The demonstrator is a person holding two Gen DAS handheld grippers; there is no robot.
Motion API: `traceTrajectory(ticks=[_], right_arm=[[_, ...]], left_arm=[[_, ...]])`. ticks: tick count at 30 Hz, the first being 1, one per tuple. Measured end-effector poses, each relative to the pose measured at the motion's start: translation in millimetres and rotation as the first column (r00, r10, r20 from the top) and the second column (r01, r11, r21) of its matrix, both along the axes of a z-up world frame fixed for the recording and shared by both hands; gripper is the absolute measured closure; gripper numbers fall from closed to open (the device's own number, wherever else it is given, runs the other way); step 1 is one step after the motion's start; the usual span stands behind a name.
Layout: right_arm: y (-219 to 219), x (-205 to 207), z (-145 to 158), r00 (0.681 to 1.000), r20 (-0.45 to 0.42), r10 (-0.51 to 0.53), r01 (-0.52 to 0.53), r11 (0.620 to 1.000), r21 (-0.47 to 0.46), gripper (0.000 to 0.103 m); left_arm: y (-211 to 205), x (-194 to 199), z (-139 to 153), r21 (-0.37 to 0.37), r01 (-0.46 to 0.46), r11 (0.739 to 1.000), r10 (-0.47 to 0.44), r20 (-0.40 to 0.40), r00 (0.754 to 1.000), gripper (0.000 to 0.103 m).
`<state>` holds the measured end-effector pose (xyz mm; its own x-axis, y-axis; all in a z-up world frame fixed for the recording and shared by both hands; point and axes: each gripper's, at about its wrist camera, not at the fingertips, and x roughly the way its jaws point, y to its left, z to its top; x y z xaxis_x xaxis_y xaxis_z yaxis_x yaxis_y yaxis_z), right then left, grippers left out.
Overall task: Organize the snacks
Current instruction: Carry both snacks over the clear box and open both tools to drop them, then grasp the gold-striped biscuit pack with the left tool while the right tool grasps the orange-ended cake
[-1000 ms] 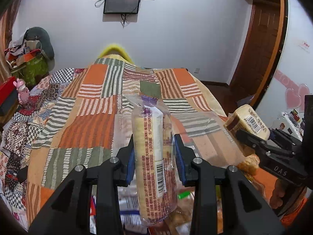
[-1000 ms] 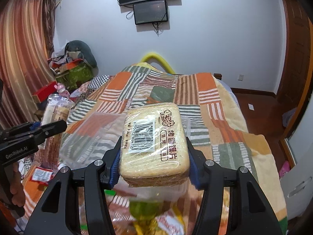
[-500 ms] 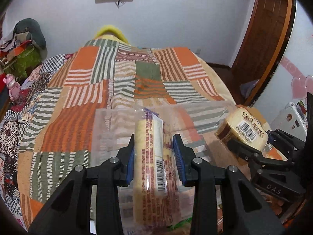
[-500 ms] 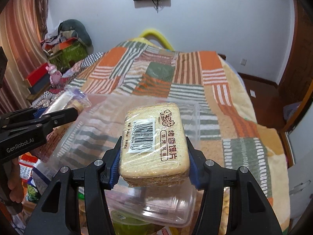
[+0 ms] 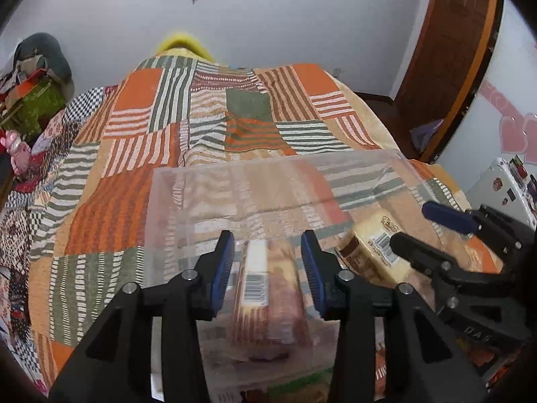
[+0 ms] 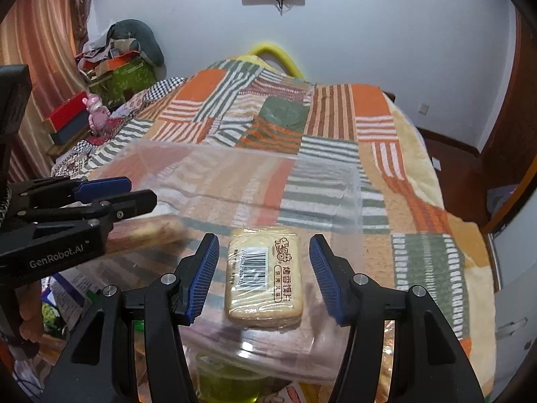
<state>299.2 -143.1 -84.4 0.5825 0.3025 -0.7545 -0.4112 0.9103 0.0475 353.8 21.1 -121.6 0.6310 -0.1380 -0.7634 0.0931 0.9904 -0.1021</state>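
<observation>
A clear plastic box (image 5: 268, 181) stands on the patchwork bed, also in the right wrist view (image 6: 255, 174). My left gripper (image 5: 267, 258) is open over it; a long wrapped biscuit pack (image 5: 265, 288) lies in the box between its spread fingers, blurred. My right gripper (image 6: 264, 262) is open too; a flat toast-biscuit pack (image 6: 263, 275) with a barcode lies in the box between its fingers, apart from both pads. That pack also shows in the left wrist view (image 5: 376, 248), and the right gripper (image 5: 433, 231) beside it. The left gripper (image 6: 117, 198) shows at left in the right wrist view.
More snack packets (image 6: 67, 295) and a green packet (image 6: 225, 379) lie under and before the box. The bed's patchwork blanket (image 5: 208, 124) stretches ahead. Clutter (image 6: 117, 63) piles at the far left. A wooden door (image 5: 449, 43) is at right.
Both grippers lowered over the clear box and opened. The long pack and the toast-biscuit pack left the jaws and now lie in the box.
</observation>
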Motion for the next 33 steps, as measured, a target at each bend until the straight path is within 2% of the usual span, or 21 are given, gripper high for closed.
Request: traceTrajectory(ticks=[7, 13, 15, 19, 24, 33], right_arm=[[-6, -20, 20, 0.999, 0.034, 0.008, -0.008, 1.000, 0.021, 0.048], [-13, -42, 35, 0.999, 0.050, 0.003, -0.004, 1.000, 0.019, 0.048], [-17, -51, 39, 0.999, 0.055, 0.001, -0.001, 1.000, 0.017, 0.048], [-29, -70, 47, 0.998, 0.062, -0.008, 0.007, 1.000, 0.018, 0.047], [-47, -98, 47, 0.997, 0.077, -0.029, 0.028, 1.000, 0.013, 0.043], [-73, -130, 19, 0.998, 0.017, -0.064, 0.064, 0.998, 0.003, 0.040]], left_arm=[[2, -36, 26, 0.037, 0.004, 0.999, -0.006, 0.070, 0.997, 0.043], [11, -75, 49, 0.023, -0.016, 1.000, 0.013, 0.113, 0.994, 0.035], [13, -90, 55, 0.041, -0.020, 0.999, 0.014, 0.131, 0.991, 0.026], [18, -124, 63, 0.078, -0.021, 0.997, 0.009, 0.144, 0.990, 0.016], [28, -159, 61, 0.067, -0.037, 0.997, 0.028, 0.135, 0.990, 0.009], [43, -206, 24, 0.050, -0.051, 0.997, 0.049, 0.045, 0.998, 0.008]])
